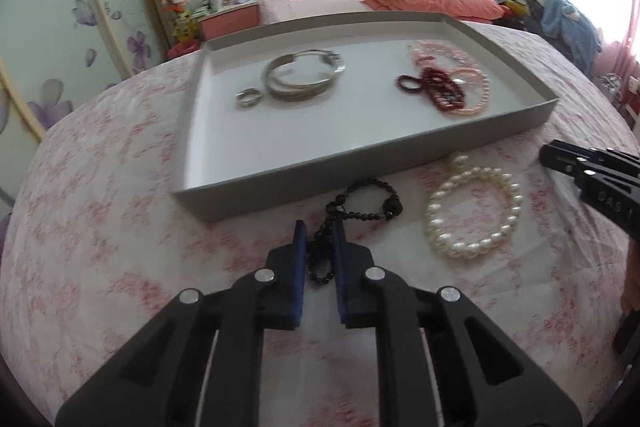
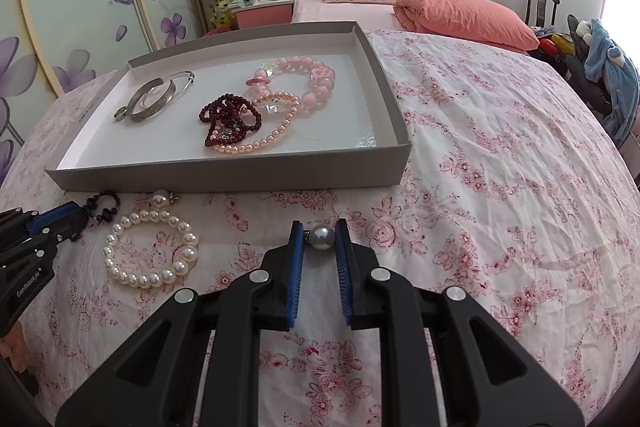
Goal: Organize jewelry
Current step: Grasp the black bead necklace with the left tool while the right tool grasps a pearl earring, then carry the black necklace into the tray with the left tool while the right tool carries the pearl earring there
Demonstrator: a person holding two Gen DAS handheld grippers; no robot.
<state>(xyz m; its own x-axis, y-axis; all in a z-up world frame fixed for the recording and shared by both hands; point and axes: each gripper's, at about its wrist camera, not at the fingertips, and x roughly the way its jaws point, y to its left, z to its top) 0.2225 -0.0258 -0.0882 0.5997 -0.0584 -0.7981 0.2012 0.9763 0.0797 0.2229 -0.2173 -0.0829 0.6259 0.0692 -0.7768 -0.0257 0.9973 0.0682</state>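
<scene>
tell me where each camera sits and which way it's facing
Left wrist: on the left gripper, looking down and forward over the floral cloth at the grey tray; its fingers close on a black bead bracelet, and the right gripper shows at the right edge.
Right wrist: on the right gripper, facing the same way from further right, fingers closed on a grey pearl; the left gripper enters at left.
Shared: tray, white pearl bracelet, black bead bracelet, silver bangles, the bed behind.
</scene>
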